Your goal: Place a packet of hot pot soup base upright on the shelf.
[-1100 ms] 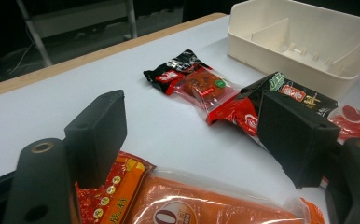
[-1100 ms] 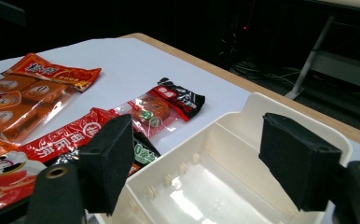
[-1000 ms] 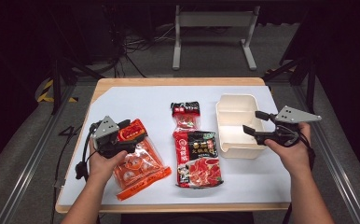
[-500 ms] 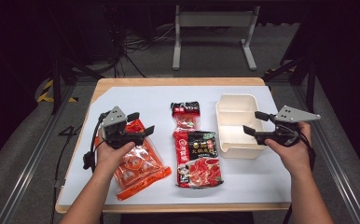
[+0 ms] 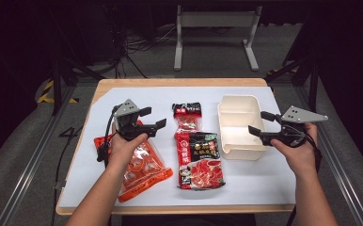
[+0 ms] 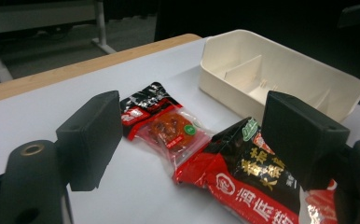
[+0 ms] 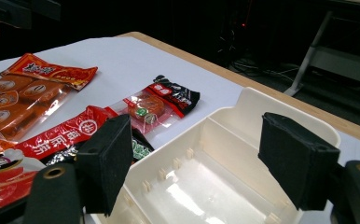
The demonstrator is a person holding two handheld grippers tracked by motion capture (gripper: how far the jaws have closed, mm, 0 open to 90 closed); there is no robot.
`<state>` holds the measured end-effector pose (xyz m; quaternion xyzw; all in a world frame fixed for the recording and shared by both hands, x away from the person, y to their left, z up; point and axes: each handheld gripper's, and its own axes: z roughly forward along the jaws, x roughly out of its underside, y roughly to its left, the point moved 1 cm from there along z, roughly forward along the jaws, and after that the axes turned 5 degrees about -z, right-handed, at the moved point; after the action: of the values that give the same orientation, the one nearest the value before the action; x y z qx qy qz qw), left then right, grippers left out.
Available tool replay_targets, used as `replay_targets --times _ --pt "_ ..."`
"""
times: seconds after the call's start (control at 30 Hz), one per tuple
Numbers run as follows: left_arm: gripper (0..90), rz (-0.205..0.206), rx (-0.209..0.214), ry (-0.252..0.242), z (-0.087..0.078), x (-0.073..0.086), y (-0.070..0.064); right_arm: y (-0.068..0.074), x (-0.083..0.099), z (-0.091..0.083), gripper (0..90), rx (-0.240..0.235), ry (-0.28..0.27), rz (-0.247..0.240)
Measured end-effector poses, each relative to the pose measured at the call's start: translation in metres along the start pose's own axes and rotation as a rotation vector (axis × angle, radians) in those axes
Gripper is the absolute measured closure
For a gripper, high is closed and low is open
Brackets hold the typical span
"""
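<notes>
A cream divided container (image 5: pixel 238 125) stands at the right of the white mat. My right gripper (image 5: pixel 260 122) hovers open at its right wall, and in the right gripper view (image 7: pixel 201 163) the jaws frame its compartments (image 7: pixel 280 100). My left gripper (image 5: pixel 153 117) is open above the top of an orange snack packet (image 5: pixel 139 167), pointing right. In the left gripper view (image 6: pixel 194 126) the jaws straddle a small red and black packet (image 6: pixel 164 121) and the top of a large red and black packet (image 6: pixel 252 182), with nothing held. The small packet (image 5: pixel 186 115) lies just beyond the large one (image 5: pixel 198 160).
The white mat (image 5: pixel 264 181) covers a wooden table (image 5: pixel 179 82) with dark floor all round. A grey metal stand (image 5: pixel 212 28) is beyond the far edge. Bare mat lies at the front right and far left.
My left gripper has moved to the right and slightly away from me, off the orange packet toward the middle packets. My right gripper has hardly moved.
</notes>
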<state>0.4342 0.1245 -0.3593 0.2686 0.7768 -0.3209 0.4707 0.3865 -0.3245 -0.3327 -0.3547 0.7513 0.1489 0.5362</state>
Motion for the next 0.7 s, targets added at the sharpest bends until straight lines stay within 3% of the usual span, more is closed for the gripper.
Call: replay_targets --times 0.3,0.5,0.7 --pt "20.3 0.024 0.011 0.023 0.018 -0.001 -0.005 -0.001 -0.001 -0.001 28.4 -0.003 -0.015 -0.011" --pt "20.1 0.026 0.011 0.032 0.03 0.0 -0.007 0.0 0.001 0.001 37.9 -0.045 -0.013 -0.015" --pt "20.6 0.033 0.02 0.087 0.048 0.007 -0.006 0.001 -0.001 0.001 39.6 -0.05 -0.034 -0.032"
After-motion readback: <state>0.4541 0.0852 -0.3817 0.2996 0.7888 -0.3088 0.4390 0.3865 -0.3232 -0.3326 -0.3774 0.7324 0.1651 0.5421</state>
